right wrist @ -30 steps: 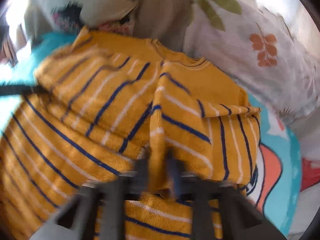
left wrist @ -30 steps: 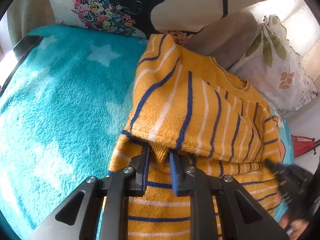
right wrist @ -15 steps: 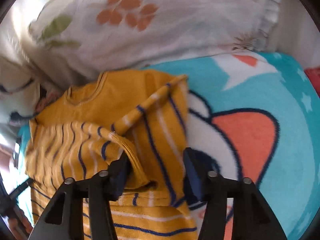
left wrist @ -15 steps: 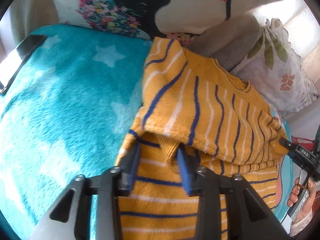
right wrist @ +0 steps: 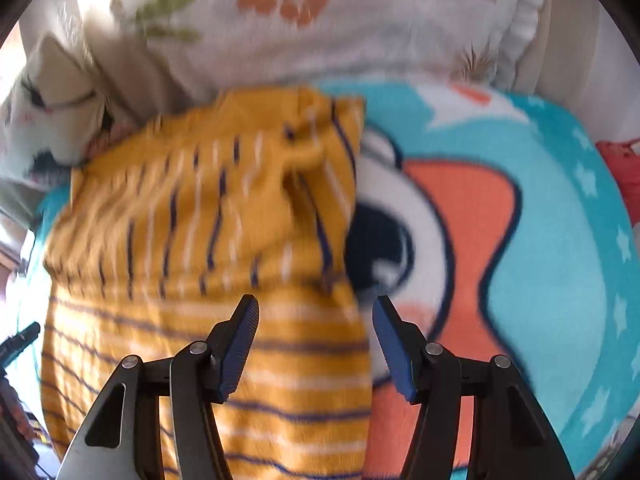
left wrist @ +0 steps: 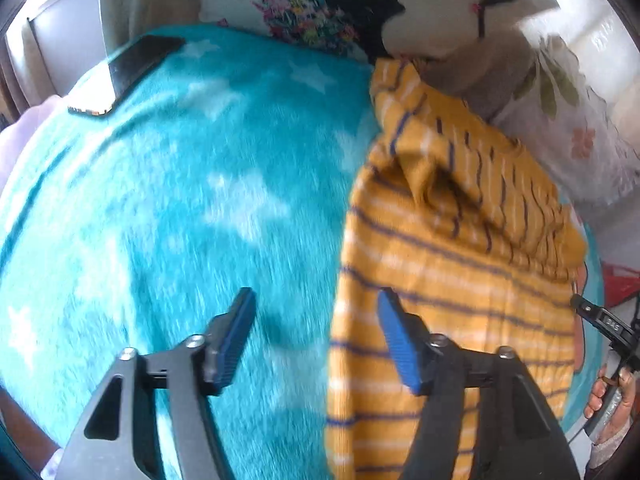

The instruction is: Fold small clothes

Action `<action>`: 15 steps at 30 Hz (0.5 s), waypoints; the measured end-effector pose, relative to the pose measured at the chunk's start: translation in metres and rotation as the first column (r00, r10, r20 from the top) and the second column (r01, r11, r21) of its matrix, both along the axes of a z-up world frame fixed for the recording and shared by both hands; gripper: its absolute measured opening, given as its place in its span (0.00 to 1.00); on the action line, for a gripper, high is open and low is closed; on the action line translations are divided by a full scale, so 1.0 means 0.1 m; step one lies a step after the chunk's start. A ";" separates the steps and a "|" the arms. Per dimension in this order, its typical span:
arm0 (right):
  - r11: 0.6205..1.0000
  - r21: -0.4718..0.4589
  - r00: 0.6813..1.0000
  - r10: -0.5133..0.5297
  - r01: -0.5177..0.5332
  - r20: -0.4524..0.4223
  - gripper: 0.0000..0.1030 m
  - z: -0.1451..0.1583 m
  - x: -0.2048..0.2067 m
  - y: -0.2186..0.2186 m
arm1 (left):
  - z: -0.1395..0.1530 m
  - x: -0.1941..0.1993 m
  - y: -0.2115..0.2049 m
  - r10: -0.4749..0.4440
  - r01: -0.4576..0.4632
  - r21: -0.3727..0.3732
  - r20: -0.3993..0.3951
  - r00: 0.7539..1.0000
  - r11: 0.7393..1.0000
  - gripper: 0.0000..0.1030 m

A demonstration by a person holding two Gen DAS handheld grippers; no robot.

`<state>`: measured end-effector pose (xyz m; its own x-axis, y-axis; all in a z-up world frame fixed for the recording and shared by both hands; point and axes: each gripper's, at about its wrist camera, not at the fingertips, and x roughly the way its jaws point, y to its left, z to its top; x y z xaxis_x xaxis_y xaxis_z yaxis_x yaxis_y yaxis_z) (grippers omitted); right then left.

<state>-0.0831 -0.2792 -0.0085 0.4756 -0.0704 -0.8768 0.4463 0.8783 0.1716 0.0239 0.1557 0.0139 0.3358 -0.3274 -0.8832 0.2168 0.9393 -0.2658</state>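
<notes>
A small yellow sweater with blue and white stripes (left wrist: 452, 272) lies on a turquoise star blanket (left wrist: 168, 208), both sleeves folded in over its upper body. It also shows in the right wrist view (right wrist: 192, 240). My left gripper (left wrist: 314, 336) is open and empty, straddling the sweater's left edge near the hem. My right gripper (right wrist: 316, 340) is open and empty, straddling the sweater's right edge. The right gripper's body also shows at the right edge of the left wrist view (left wrist: 608, 328).
A dark phone (left wrist: 128, 72) lies at the blanket's far left. A printed pillow (left wrist: 360, 4) and a floral pillow (right wrist: 320, 20) stand behind the sweater. The blanket's orange and white picture (right wrist: 460, 216) lies right of the sweater.
Both grippers let go of the folded sleeves, opened wide and pulled back toward the hem. The left one shifted left to the sweater's edge, the right one to its right edge.
</notes>
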 end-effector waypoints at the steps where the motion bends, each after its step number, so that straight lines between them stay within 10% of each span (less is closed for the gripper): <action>1: 1.000 0.023 1.000 -0.008 0.008 -0.006 0.61 -0.05 -0.06 0.01 | -0.03 -0.04 0.01 -0.004 0.004 -0.009 -0.016 1.000 1.000 0.65; 15: 0.960 0.274 0.997 0.043 -0.060 0.069 0.61 -0.23 -0.89 0.28 | -0.09 -0.80 0.28 -0.001 -0.012 -0.113 -0.108 0.994 0.994 0.41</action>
